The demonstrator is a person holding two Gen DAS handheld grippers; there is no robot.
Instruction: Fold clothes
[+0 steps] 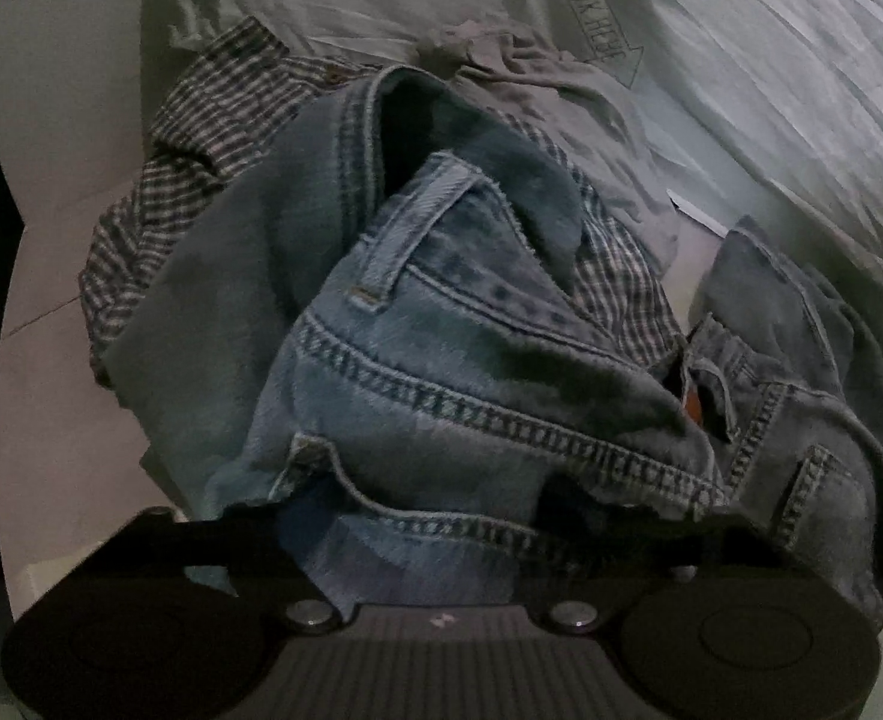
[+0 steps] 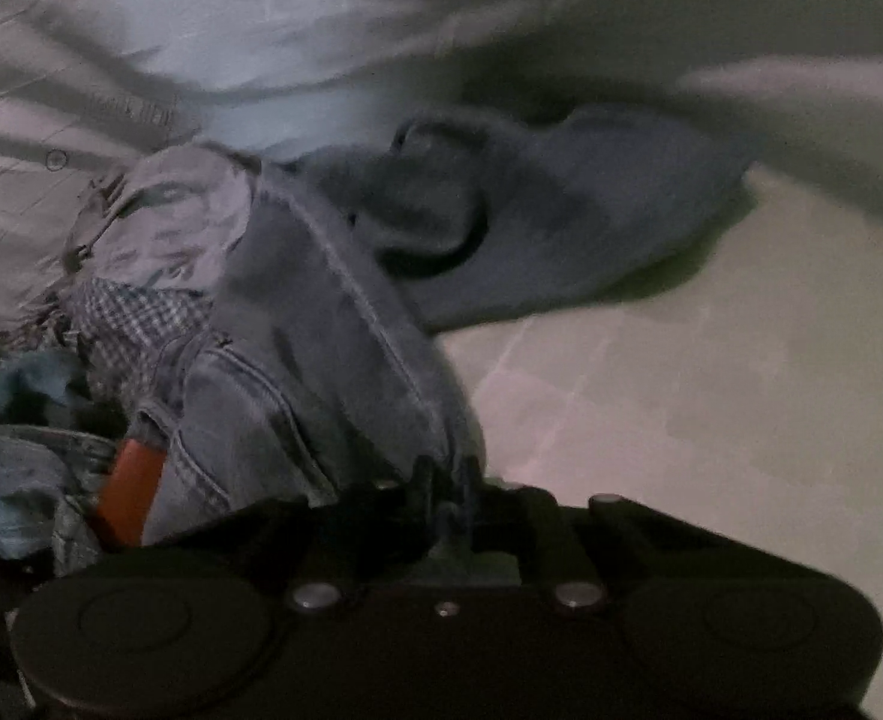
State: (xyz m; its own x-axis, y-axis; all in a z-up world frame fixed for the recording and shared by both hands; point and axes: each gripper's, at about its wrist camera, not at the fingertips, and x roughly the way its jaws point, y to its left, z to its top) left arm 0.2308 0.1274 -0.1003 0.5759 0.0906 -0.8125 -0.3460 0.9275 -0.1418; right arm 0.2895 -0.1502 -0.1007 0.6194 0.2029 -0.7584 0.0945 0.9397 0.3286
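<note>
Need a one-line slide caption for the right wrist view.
Right hand-held gripper pinches crumpled jeans beside a checked shirt.

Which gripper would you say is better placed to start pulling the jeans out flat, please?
Probably the right gripper: its fingers look shut on an edge of the jeans. The left gripper is open, with denim bunched between its fingers.

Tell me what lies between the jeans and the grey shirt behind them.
In the left wrist view, a checked shirt lies between the jeans and the grey shirt.
</note>
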